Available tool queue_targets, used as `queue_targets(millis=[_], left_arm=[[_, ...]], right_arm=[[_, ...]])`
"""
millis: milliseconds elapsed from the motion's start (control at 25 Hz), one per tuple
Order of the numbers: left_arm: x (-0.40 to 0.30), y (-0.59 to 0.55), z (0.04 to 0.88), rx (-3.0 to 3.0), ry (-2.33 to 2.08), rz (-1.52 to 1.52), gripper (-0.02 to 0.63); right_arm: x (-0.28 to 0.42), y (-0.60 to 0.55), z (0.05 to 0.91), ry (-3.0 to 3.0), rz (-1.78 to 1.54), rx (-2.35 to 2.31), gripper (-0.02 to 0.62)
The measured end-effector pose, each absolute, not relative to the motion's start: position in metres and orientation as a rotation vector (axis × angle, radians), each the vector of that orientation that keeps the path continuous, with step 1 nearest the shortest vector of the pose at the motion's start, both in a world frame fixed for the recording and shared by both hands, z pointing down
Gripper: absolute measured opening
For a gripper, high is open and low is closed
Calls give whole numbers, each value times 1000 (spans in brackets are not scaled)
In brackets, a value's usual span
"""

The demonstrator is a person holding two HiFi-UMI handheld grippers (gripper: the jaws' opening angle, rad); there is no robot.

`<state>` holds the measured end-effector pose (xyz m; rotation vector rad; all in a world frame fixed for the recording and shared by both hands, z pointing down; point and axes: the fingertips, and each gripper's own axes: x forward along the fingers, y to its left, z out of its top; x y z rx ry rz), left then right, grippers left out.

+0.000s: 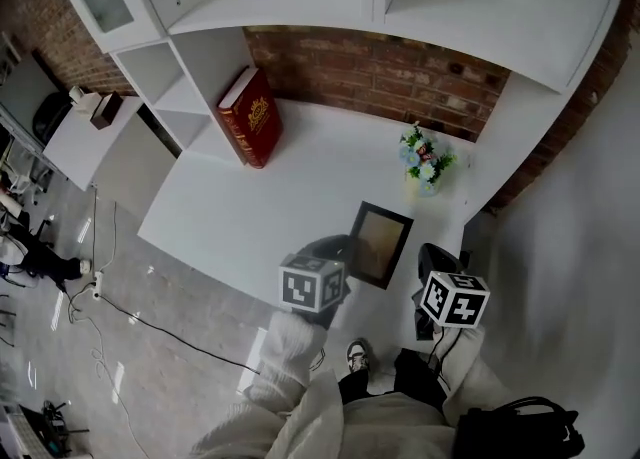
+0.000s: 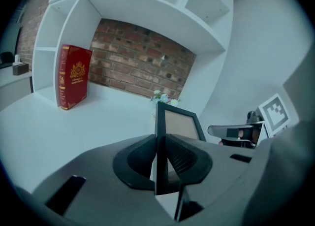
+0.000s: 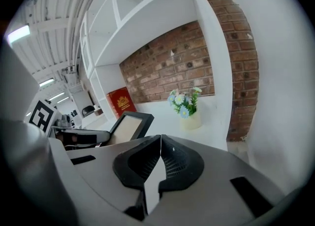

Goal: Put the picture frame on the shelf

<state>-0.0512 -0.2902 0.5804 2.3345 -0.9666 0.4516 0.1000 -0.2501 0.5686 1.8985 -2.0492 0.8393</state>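
The black picture frame (image 1: 380,243) with its tan panel is clamped by its edge between the jaws of the left gripper (image 2: 158,156), over the front part of the white desk (image 1: 300,187). The right gripper (image 3: 160,158) hangs just to the frame's right, jaws pressed together with nothing between them. Farther back stands a small pot of flowers (image 1: 424,162). A red book (image 1: 252,117) leans against the white shelf unit (image 1: 190,77), with a brick wall (image 1: 390,72) behind the desk.
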Motion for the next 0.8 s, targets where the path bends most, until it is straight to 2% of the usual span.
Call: queue_targets(millis=[520, 800], left_arm=[[-9, -289, 480, 2525, -1124, 370, 69], [-1, -293, 419, 2517, -1257, 298, 69]], right_arm=[[139, -252, 484, -2119, 636, 1927, 25], [150, -264, 455, -2186, 638, 1870, 25]])
